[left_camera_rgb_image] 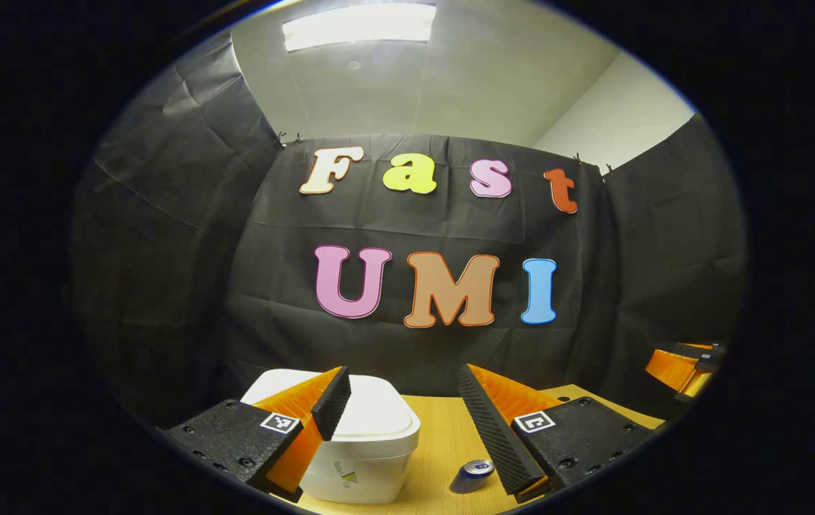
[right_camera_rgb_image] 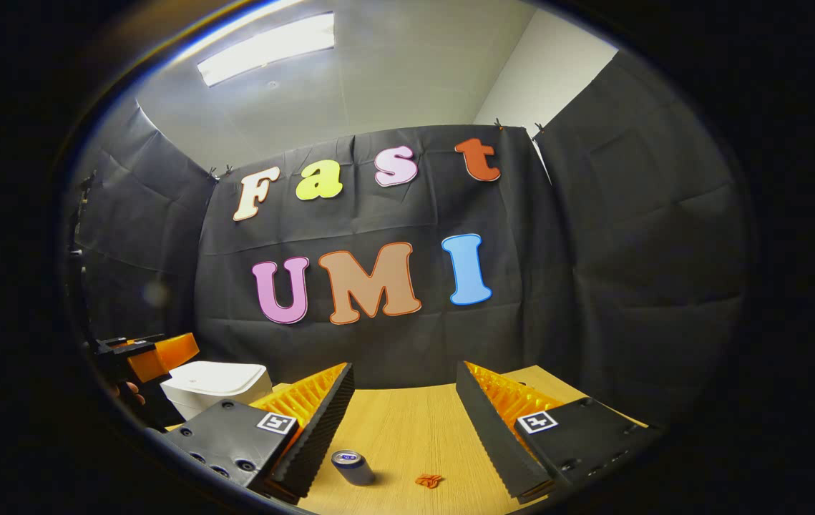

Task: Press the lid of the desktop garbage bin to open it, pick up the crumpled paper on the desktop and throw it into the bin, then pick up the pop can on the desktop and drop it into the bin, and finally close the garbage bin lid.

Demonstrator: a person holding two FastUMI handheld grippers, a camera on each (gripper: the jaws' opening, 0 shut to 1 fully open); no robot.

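Garbage bin: white, rounded, lid down and flush, standing on the wooden desktop toward its left side. In the left gripper view it sits directly under and just ahead of the left gripper, whose near finger overlaps its lid in the picture; whether that finger touches the lid cannot be told. In the right gripper view the bin appears well off to the left, beyond the left gripper and the hand holding it.

Left gripper: fingers wide apart, nothing between them.

Right gripper: fingers wide apart, nothing between them, hovering over the middle of the desktop.

Pop can: blue, seemingly upright or a little tilted, top ring showing; stands just right of the bin, near the right gripper's left-hand finger in its own view. Also seen low in the left gripper view.

Crumpled paper: small orange scrap, lying flat on the desktop just right of the can, roughly between the right gripper's fingers and below them.

Step in hand, by judgement: lid press not yet made. The left gripper is much the nearer to the bin, which lies below and slightly left of its midline, so a short downward push there should serve. The paper and can lie nearer the right gripper.
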